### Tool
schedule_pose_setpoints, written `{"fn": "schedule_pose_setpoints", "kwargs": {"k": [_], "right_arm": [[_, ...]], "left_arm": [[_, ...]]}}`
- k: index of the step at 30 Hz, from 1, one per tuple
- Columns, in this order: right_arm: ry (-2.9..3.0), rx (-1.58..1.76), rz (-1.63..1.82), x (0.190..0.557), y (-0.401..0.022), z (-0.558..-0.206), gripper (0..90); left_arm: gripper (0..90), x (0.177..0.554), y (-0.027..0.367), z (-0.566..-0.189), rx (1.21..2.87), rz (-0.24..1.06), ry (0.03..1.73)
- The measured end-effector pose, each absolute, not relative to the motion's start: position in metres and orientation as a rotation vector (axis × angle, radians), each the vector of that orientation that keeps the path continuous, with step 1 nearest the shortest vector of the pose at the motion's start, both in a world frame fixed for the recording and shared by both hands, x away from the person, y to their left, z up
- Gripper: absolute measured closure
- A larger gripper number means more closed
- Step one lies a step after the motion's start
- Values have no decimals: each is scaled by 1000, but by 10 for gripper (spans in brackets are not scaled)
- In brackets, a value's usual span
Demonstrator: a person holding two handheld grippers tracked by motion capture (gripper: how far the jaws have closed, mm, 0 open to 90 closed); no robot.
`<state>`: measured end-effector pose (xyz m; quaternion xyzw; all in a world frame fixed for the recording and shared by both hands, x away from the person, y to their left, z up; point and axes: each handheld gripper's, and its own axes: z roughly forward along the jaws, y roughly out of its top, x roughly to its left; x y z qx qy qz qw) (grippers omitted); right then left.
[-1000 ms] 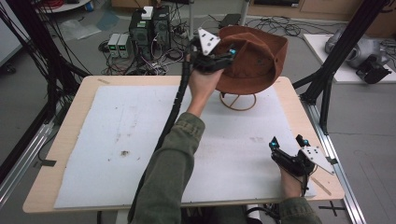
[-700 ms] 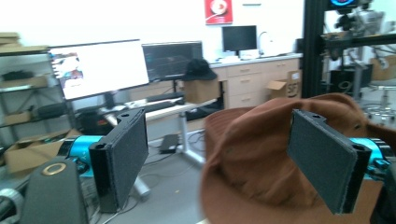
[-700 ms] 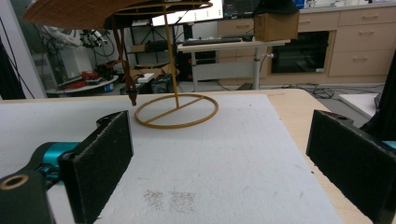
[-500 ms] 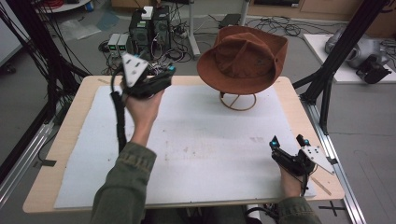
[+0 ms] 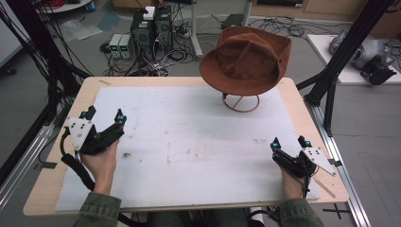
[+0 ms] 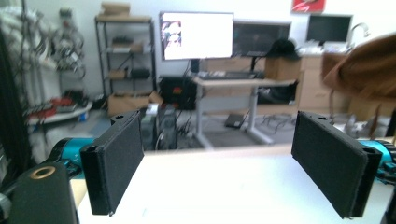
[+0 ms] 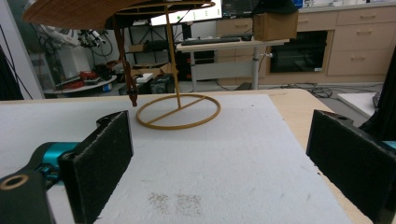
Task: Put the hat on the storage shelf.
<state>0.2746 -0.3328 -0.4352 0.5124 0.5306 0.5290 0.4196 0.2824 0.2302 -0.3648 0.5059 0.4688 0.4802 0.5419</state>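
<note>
A brown brimmed hat (image 5: 247,60) sits on a thin wire stand (image 5: 241,102) at the far right of the counter (image 5: 302,101), which is covered by a white mat (image 5: 189,142) with faint smudges. Beyond it, computer towers (image 5: 151,26) and tangled cables (image 5: 279,26) lie on the floor. A lit monitor (image 6: 196,35) stands on a desk behind.

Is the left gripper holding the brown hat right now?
No: the left gripper is open near the table's left edge, and the hat rests on its stand.

One brown hat (image 5: 247,59), one wire stand (image 5: 241,102), two grippers.
</note>
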Motion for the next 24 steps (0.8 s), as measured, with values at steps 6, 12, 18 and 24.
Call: {"fn": "schedule_pose_setpoints", "kwargs": {"k": [6, 12, 18, 24], "right_arm": [[1334, 1285, 1321, 274, -334, -436, 64], [1329, 1296, 1317, 273, -337, -437, 64], [1322, 1313, 1317, 272, -337, -437, 64], [1330, 1307, 1317, 271, -336, -438, 64]], "left_arm": [[170, 272, 251, -398, 1219, 1161, 1189], [171, 264, 268, -421, 1230, 1153, 1241], [170, 262, 271, -428, 1222, 1125, 1239], [170, 260, 269, -429, 1233, 1121, 1228]]}}
